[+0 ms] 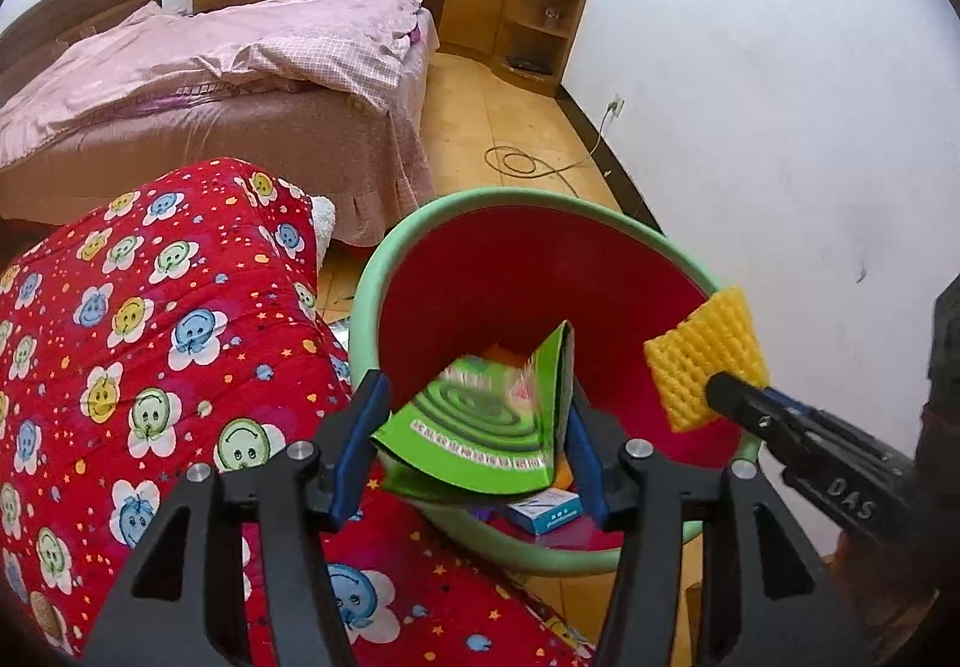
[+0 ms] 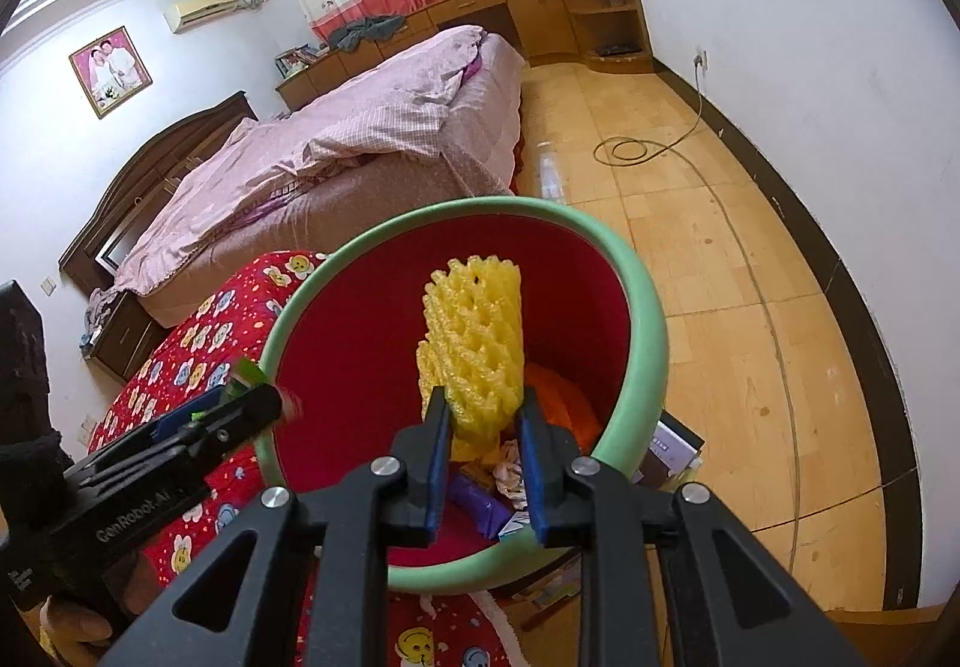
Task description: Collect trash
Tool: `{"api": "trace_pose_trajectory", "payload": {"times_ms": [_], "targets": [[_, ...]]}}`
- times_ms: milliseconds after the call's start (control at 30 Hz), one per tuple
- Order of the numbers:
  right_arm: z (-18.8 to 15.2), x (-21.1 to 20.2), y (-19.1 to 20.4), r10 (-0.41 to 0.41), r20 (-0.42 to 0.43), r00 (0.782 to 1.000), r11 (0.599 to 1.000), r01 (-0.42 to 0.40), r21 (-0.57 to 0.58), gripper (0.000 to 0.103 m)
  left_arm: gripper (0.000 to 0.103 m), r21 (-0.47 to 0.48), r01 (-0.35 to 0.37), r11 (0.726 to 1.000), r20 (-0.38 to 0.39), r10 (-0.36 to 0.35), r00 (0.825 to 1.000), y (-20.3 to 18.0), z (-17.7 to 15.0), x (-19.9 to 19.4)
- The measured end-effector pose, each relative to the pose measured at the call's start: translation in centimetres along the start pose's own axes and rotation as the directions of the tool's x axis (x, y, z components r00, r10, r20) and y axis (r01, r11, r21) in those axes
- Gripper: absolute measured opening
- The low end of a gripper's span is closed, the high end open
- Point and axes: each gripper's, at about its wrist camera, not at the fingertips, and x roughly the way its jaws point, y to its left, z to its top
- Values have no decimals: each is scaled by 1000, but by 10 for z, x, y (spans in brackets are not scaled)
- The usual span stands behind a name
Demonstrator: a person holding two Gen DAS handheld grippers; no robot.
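A red bin with a green rim (image 1: 420, 229) (image 2: 648, 307) stands on the floor beside a red flowered quilt. My left gripper (image 1: 474, 427) is over the bin's near rim with a green printed box (image 1: 486, 421) between its fingers; the box looks blurred and the jaws stand wide around it. My right gripper (image 2: 483, 427) is shut on a yellow foam fruit net (image 2: 474, 337) (image 1: 708, 361) and holds it upright over the bin's mouth. Inside the bin lie a blue-white box (image 1: 543, 511), an orange bag (image 2: 564, 397), a purple wrapper (image 2: 480, 505) and crumpled paper.
The red flowered quilt (image 1: 150, 355) fills the left foreground. A bed with pink bedding (image 1: 228, 79) stands behind it. A coiled cable (image 2: 630, 151) lies on the wooden floor by the white wall. Papers and a booklet (image 2: 672, 445) lie on the floor beside the bin.
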Motion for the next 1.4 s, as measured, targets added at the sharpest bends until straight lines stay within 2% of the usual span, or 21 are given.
{"api": "trace_pose_trajectory", "payload": {"times_ms": [200, 267, 367, 467, 800, 1067, 1400], "targets": [[0, 9, 0, 19, -16, 1000, 1000, -19, -7, 26, 58, 10, 13, 1000, 10, -13, 1000, -5, 0, -6], [1, 11, 0, 32, -18, 999, 999, -32, -7, 35, 62, 11, 13, 1000, 23, -14, 1000, -7, 0, -10], [2, 10, 1, 29, -10, 1000, 999, -30, -13, 42, 69, 15, 7, 1000, 55, -7, 998, -9, 0, -16], [2, 5, 3, 23, 6, 1000, 1000, -23, -15, 47, 71, 19, 8, 1000, 64, -9, 998, -11, 2, -19], [-2, -11, 1, 31, 20, 999, 1000, -31, 3, 49, 71, 7, 11, 1000, 49, -11, 999, -10, -5, -33], [-13, -38, 19, 63, 40, 997, 997, -62, -41, 60, 71, -38, -22, 999, 52, 24, 998, 4, -19, -62], [-39, -65, 67, 120, 48, 992, 987, -114, -114, 66, 71, -121, -127, 984, 70, 136, 988, 45, -48, -115]]}}
